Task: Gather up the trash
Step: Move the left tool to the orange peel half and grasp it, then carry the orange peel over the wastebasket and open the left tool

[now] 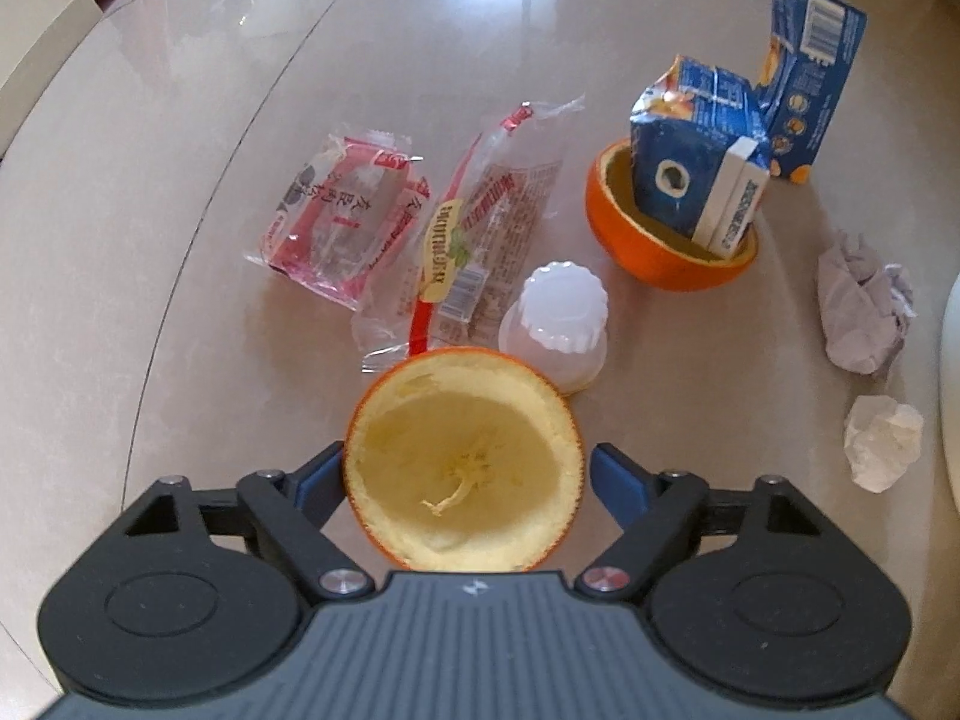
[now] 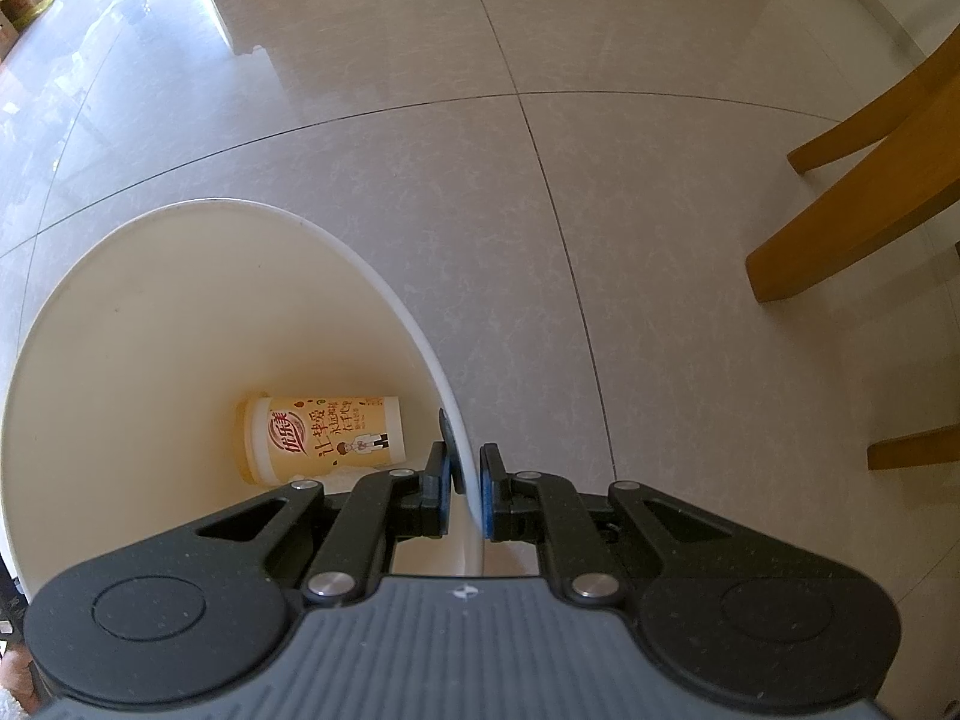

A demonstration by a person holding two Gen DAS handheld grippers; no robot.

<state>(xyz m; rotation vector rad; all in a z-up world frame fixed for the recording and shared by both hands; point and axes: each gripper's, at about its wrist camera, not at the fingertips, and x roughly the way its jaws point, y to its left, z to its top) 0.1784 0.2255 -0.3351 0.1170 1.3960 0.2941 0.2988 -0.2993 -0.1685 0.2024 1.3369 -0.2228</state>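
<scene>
Taking the hollowed orange peel half as the landmark: it sits cup-up on the tiled floor, its open mouth facing the left wrist camera, with no real long axis since it is a round bowl.

The left claw straddles it, blue fingers on either side of the rim; a sliver of gap shows at the right, so it reads as released, not yet pinching. I judge the peel light, springy and thin-walled: a squeeze across the rim should hold, though it may buckle or slip on the waxy skin.

Beyond the peel to the left lie two clear wrappers, limp and slippery. Just right of it stands a white plastic cup, then a second peel half holding a torn blue carton, and farther right two crumpled tissues.

The right claw is clenched on the rim of the white bin, where a yellow cup lies on its side.
</scene>
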